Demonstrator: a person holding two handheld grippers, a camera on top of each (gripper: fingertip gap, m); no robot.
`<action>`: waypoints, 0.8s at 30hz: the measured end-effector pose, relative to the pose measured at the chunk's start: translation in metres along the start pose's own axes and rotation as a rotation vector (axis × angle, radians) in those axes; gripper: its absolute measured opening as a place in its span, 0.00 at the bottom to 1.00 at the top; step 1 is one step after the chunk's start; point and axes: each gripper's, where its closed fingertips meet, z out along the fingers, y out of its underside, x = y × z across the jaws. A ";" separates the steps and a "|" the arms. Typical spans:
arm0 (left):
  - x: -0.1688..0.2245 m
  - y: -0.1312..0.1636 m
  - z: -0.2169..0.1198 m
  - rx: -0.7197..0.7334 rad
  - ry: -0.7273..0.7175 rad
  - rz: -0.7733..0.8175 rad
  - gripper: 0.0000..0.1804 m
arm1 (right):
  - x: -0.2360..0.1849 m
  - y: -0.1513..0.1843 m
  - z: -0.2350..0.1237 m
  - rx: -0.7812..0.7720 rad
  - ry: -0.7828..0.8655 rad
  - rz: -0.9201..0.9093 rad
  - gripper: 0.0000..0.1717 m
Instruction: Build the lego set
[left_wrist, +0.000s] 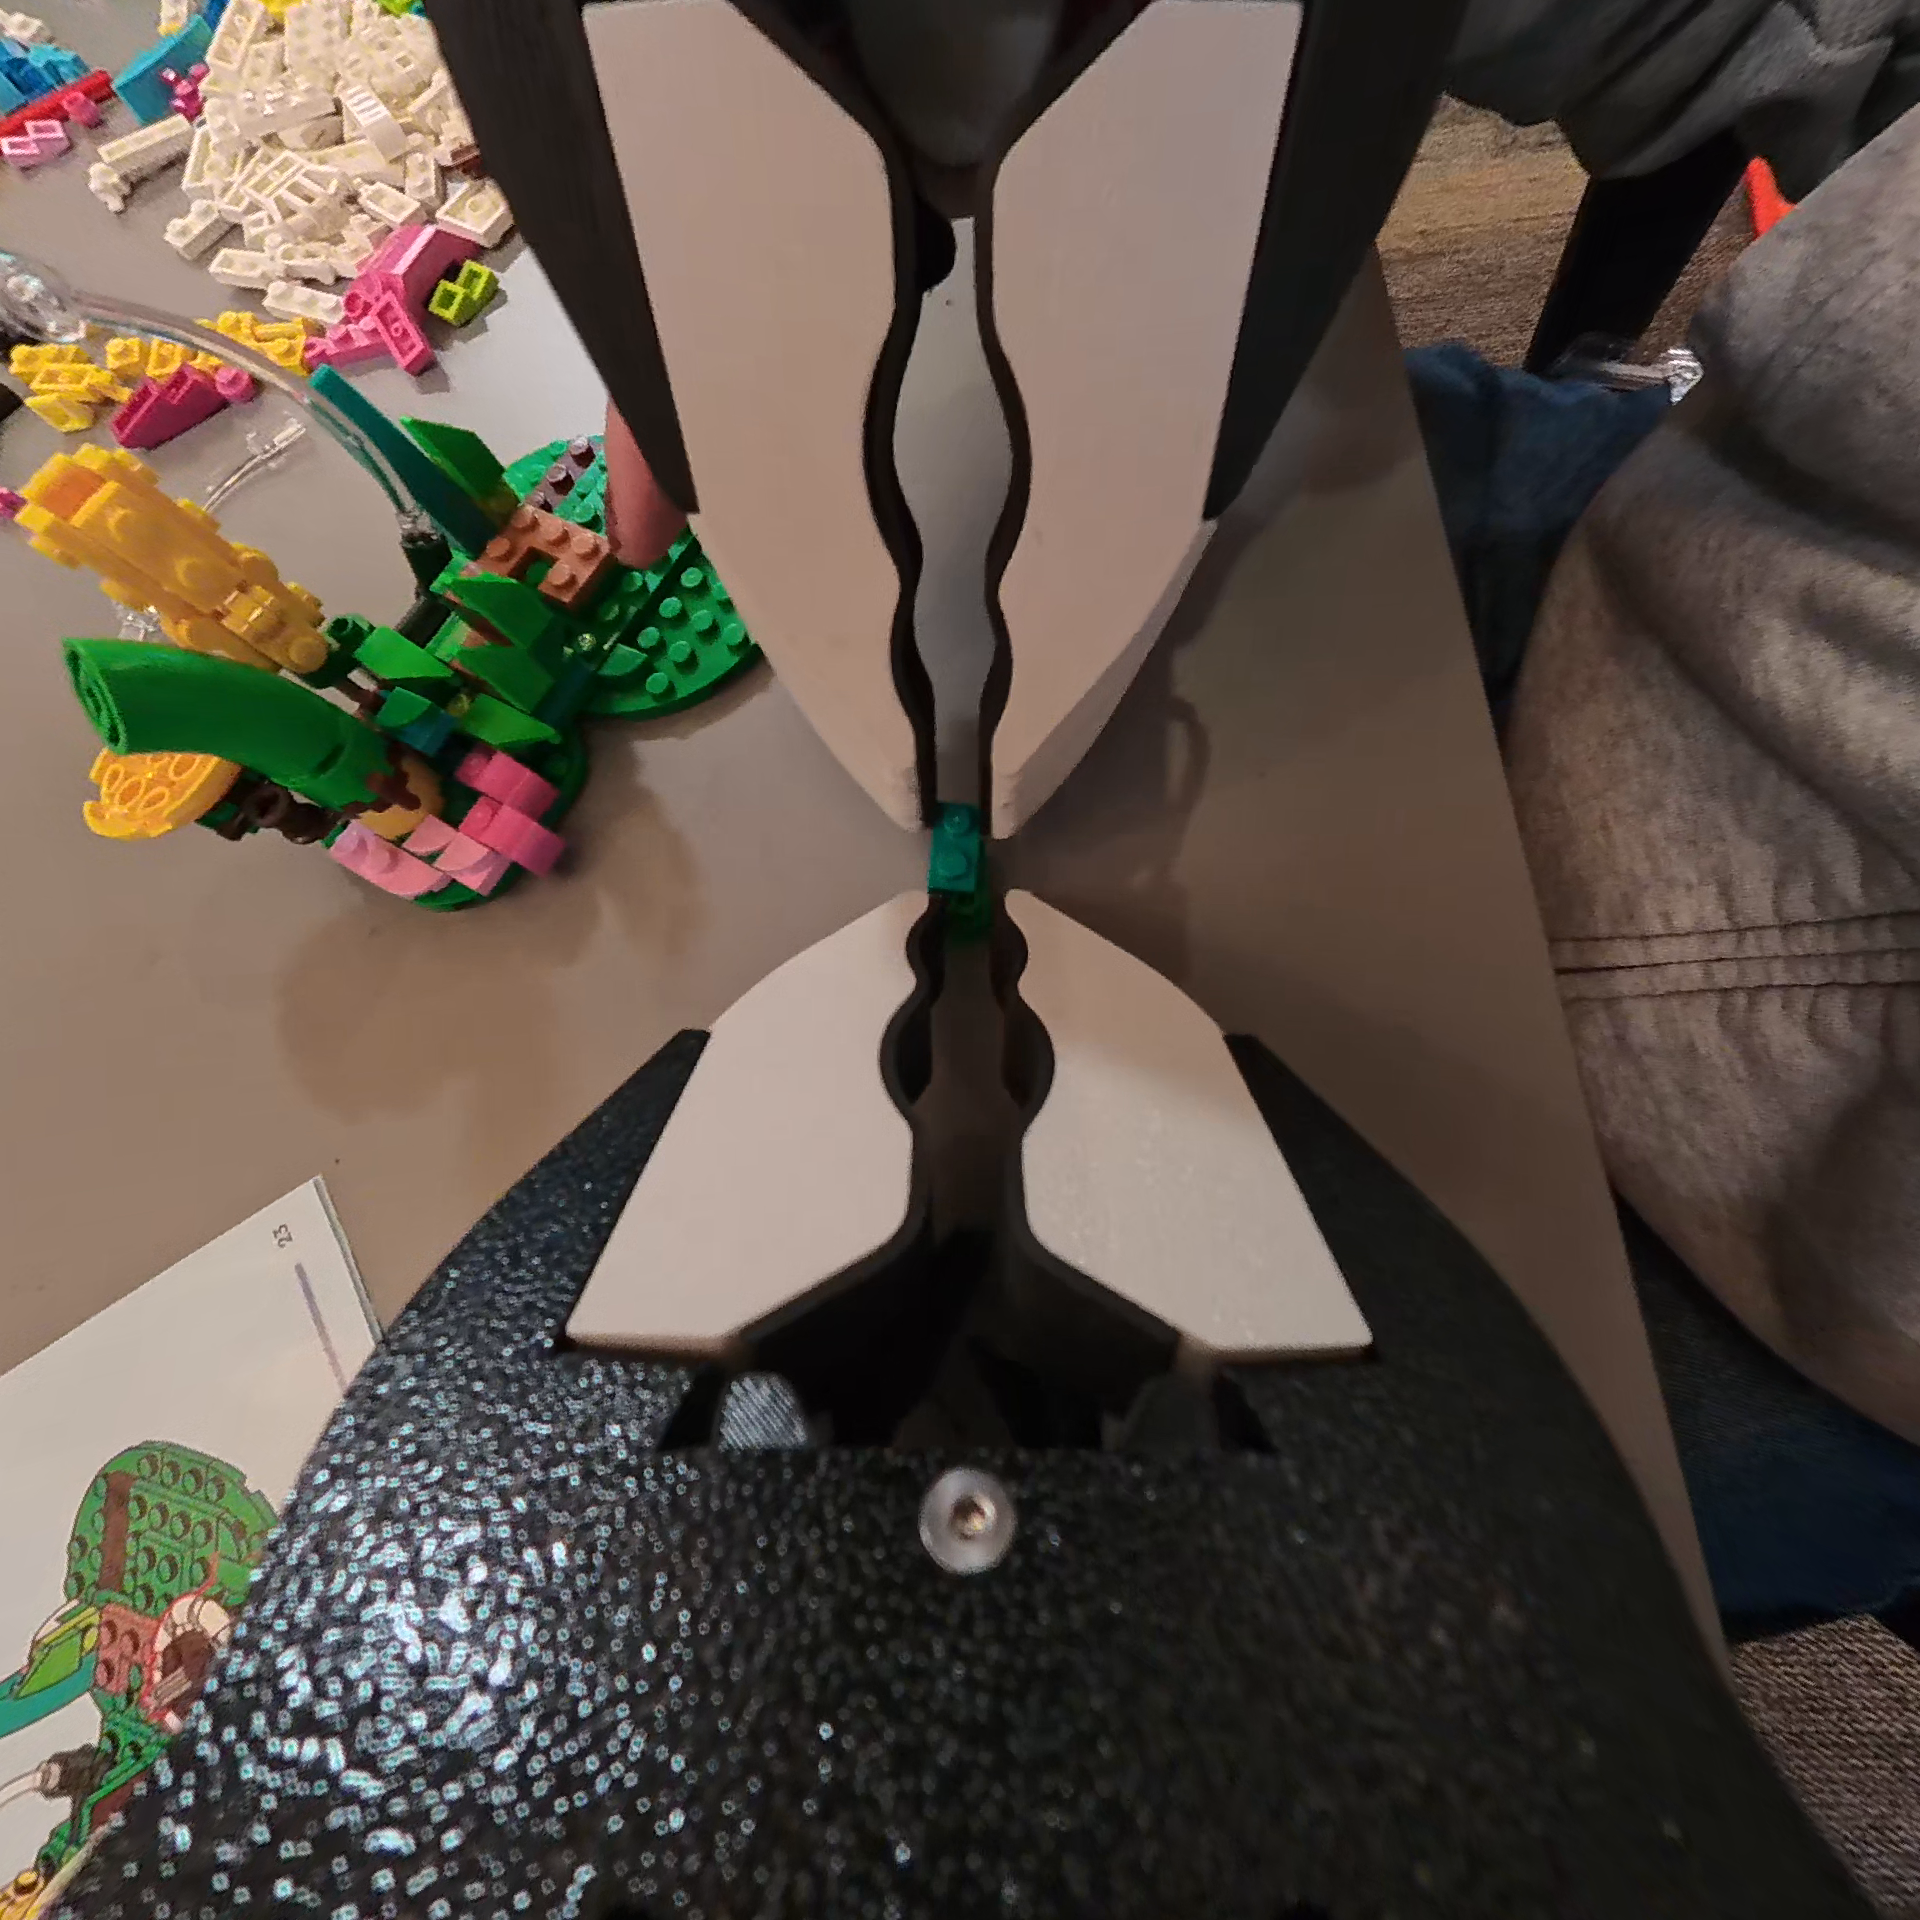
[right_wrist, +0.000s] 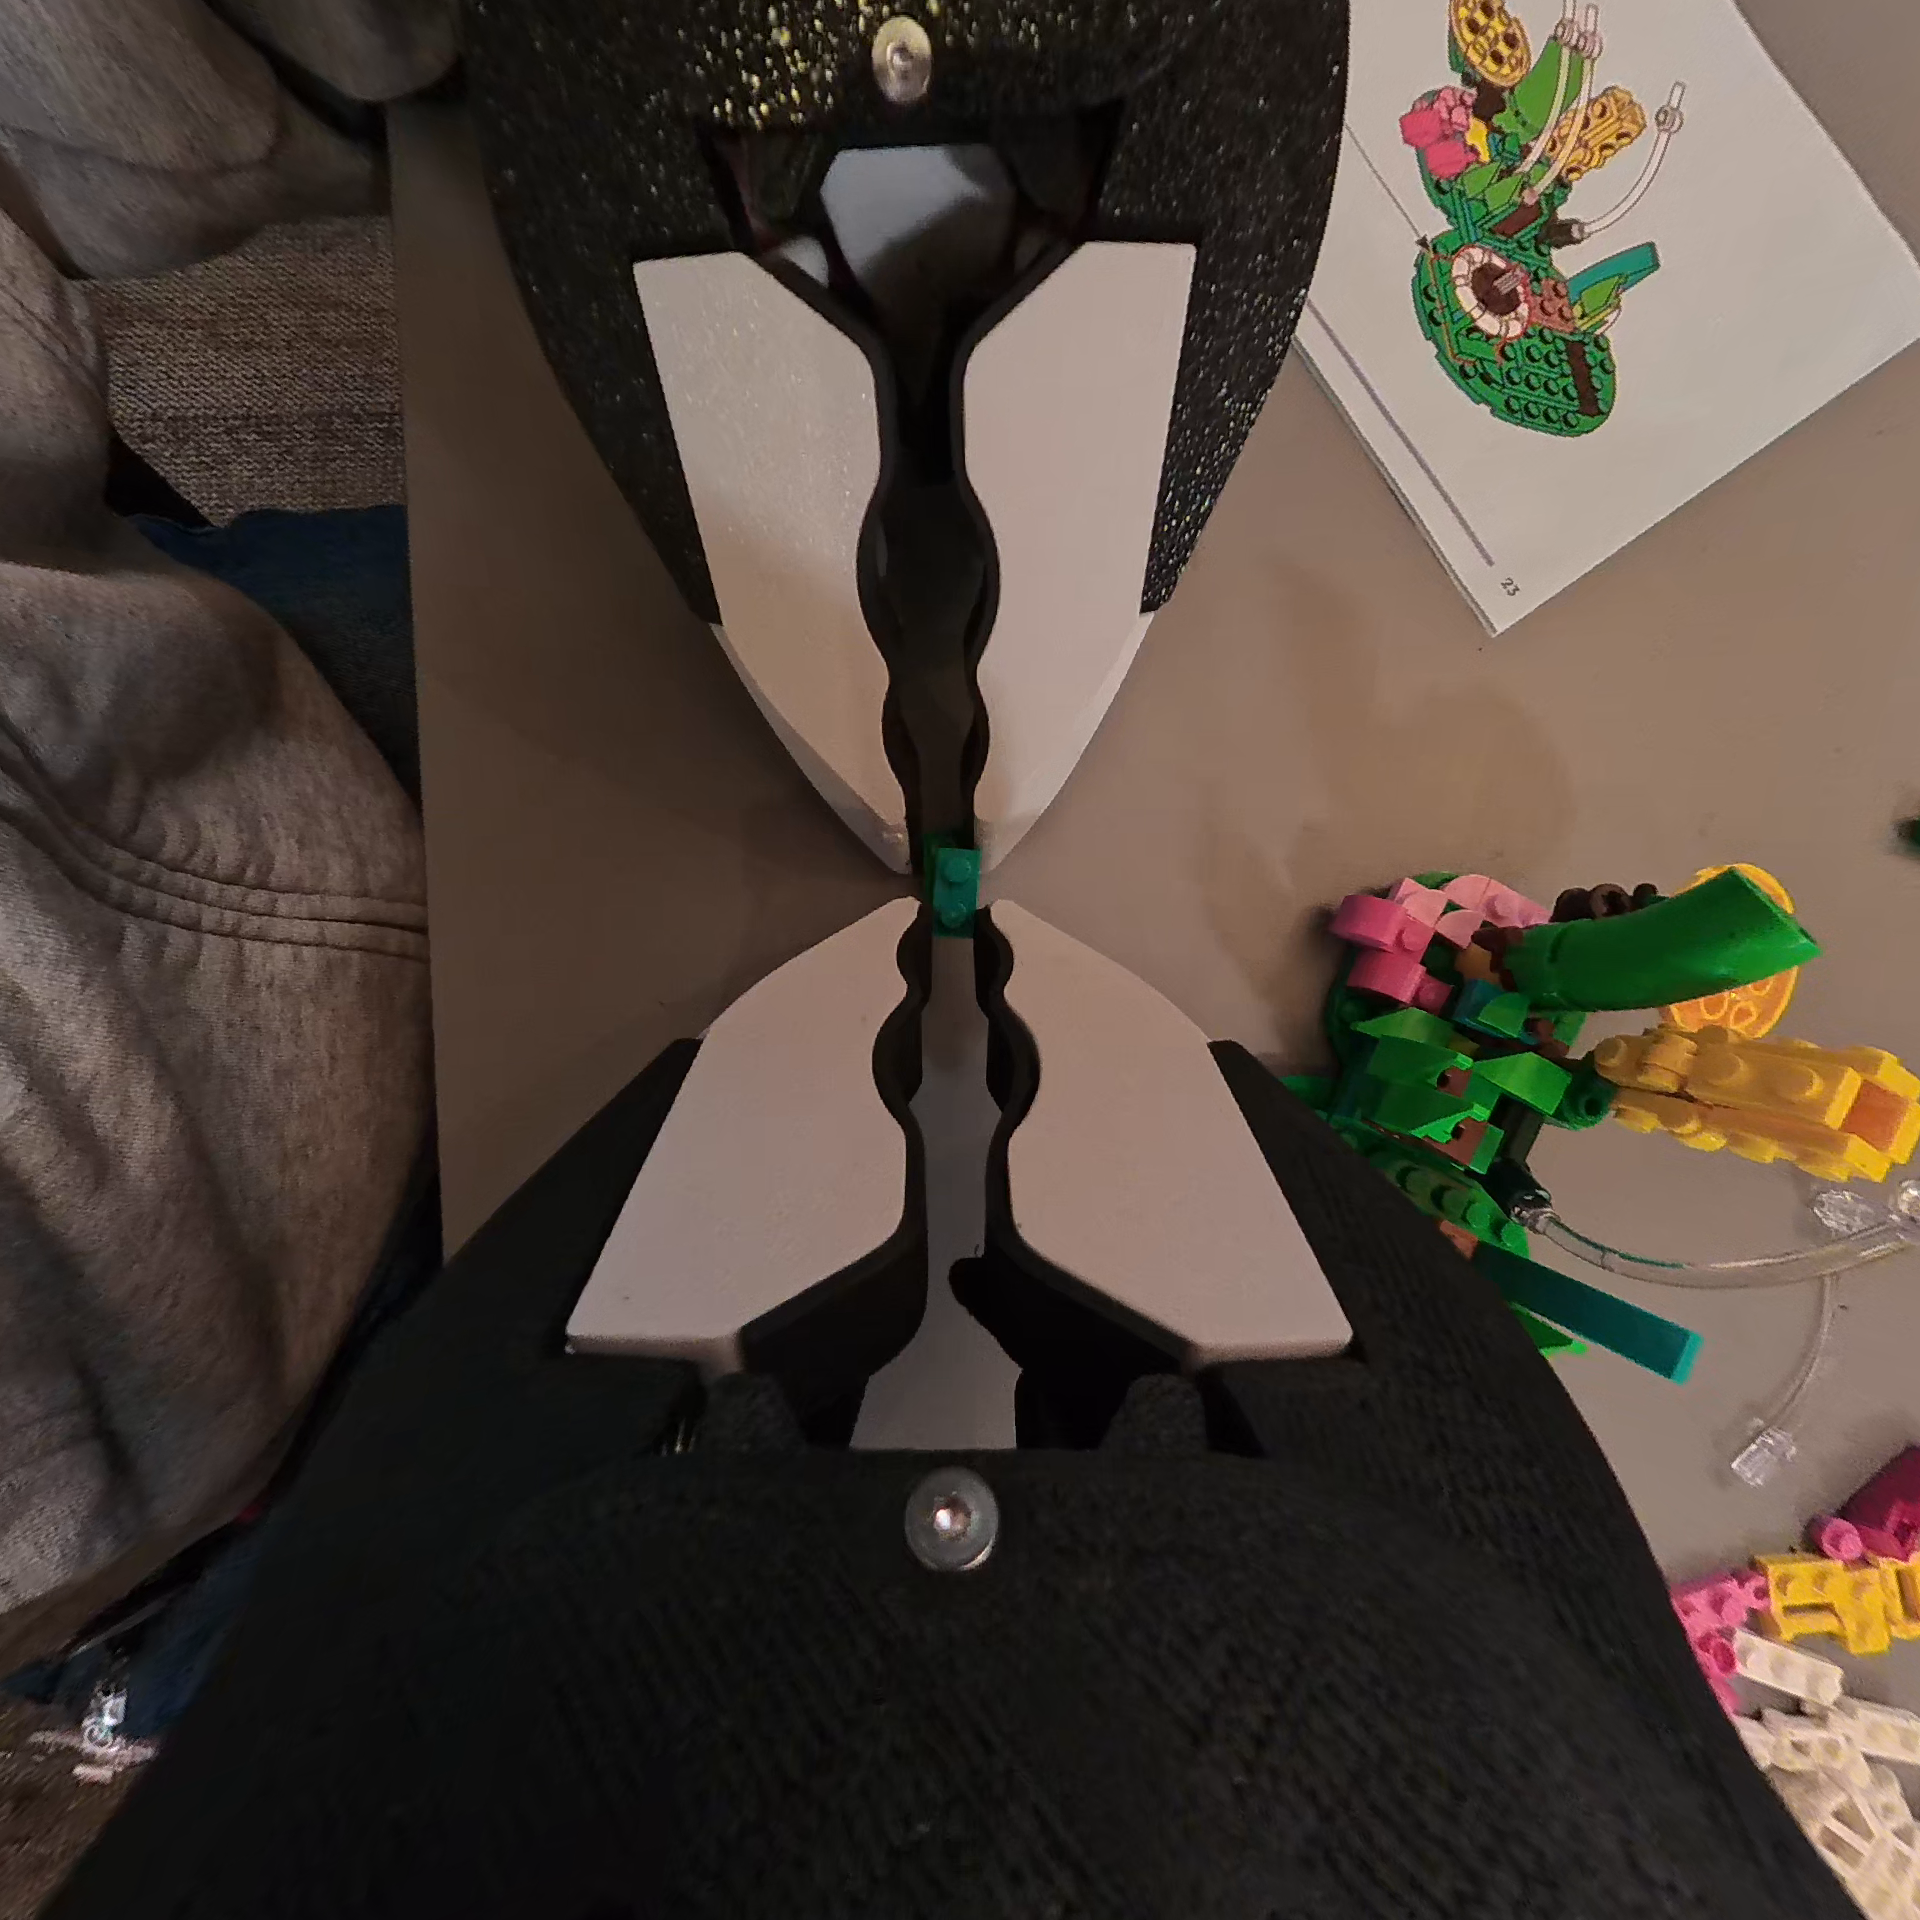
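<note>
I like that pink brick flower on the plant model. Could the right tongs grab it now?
Probably not yet: the right tongs are shut on a small teal two-stud plate. The path to the pink brick flower looks bare.

The left gripper (left_wrist: 958, 904) and the right gripper (left_wrist: 956, 821) are meeting tip to tip over the grey table (left_wrist: 416, 987), both pinching a small teal two-stud plate (left_wrist: 954, 852) stacked on a green piece. To the left a brick-built flower model (left_wrist: 343, 665) is standing; far left, loose white bricks (left_wrist: 312, 135) are lying heaped. An instruction booklet (left_wrist: 135, 1455) is lying near left.
</note>
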 end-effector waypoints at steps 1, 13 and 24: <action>0.000 0.000 0.000 0.000 0.001 -0.001 0.05 | -0.001 0.000 0.000 0.003 -0.005 -0.002 0.03; -0.002 0.001 -0.001 0.001 0.006 -0.040 0.14 | -0.002 -0.001 0.001 -0.012 -0.009 -0.061 0.03; 0.002 0.002 -0.002 -0.003 0.047 -0.058 0.10 | -0.001 -0.002 -0.001 -0.053 -0.026 -0.115 0.03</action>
